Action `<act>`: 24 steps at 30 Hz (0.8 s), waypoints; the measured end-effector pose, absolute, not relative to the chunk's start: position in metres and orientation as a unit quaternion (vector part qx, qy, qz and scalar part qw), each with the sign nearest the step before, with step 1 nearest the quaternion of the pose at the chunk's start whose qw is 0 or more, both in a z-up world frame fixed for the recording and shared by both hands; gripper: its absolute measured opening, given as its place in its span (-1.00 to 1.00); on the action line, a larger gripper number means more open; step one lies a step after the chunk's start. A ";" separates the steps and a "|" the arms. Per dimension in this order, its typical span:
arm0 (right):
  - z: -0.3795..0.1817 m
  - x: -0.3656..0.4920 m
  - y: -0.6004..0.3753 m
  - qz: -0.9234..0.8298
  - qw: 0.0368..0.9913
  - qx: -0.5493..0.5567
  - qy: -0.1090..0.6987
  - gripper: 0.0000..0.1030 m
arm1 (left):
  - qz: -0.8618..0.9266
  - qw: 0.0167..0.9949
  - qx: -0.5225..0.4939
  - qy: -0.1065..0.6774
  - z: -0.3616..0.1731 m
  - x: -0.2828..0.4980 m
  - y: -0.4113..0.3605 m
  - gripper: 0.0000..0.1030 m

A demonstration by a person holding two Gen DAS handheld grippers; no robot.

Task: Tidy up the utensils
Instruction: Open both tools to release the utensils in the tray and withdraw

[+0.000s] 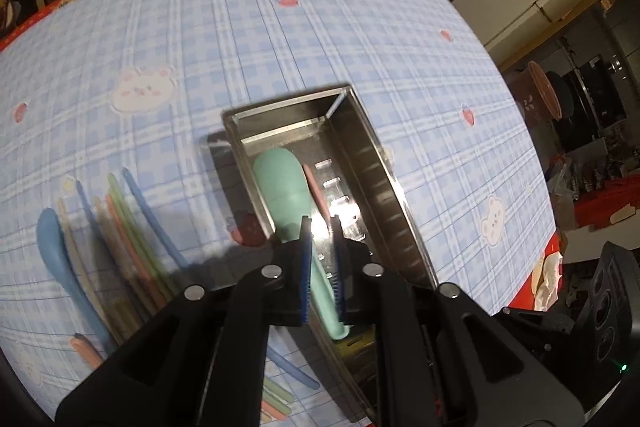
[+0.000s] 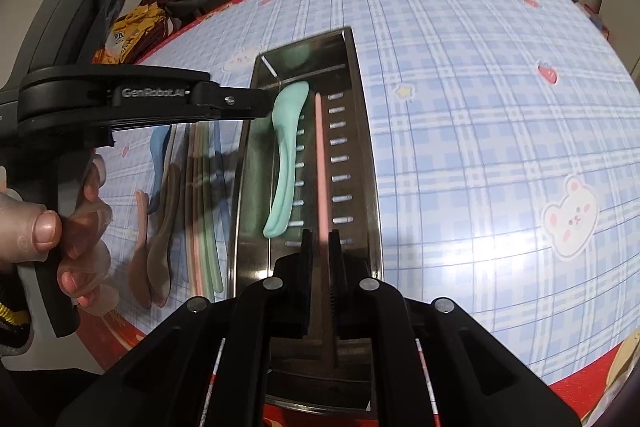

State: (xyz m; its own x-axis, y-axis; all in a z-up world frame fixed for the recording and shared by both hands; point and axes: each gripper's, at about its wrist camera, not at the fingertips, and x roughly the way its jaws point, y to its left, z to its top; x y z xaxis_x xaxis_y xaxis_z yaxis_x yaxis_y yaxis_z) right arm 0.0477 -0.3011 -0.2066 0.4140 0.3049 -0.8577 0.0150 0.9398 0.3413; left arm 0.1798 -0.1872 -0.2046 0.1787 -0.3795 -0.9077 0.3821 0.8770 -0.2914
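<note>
Nearest in the left wrist view, the left tool (image 1: 321, 227) straddles the handle of the mint spoon (image 1: 288, 195). Pads stand slightly apart, a sliver of gap on each side; grip looks let go, spoon resting in the metal tray (image 1: 384, 163). Spoon's long axis runs away from the tool, bowl toward the far wall.

In the right wrist view, the right tool (image 2: 320, 239) sits over the near end of the tray (image 2: 364, 131), fingers either side of the pink chopstick (image 2: 319, 163), pads just off it as far as I can judge. Chopstick lies lengthwise along the slotted floor, beside the spoon (image 2: 286, 151).

Left of the tray, on the checked surface (image 1: 360, 39), the loose utensils (image 1: 120, 227) wait: a blue spoon (image 1: 52, 231), chopsticks in several colours, lying roughly parallel to the tray. They lie on the left tool's side, so the left hand (image 2: 60, 227) is likely nearer for the next pick.
</note>
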 end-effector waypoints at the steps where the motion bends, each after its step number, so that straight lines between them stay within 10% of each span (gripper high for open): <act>1: -0.202 0.047 -0.301 0.087 0.832 0.149 0.528 -0.58 | -0.247 0.772 -0.003 0.585 -0.200 0.179 -0.183 -0.50; 3: -0.194 0.045 -0.301 0.085 0.840 0.145 0.517 -0.06 | -0.239 0.786 -0.009 0.570 -0.189 0.177 -0.172 -0.19; 12: -0.175 0.039 -0.293 0.068 0.860 0.116 0.493 0.88 | -0.205 0.821 -0.043 0.531 -0.159 0.158 -0.111 0.73; 24: -0.169 0.033 -0.256 0.068 0.872 0.065 0.481 0.89 | -0.143 0.827 -0.086 0.537 -0.179 0.108 -0.036 0.89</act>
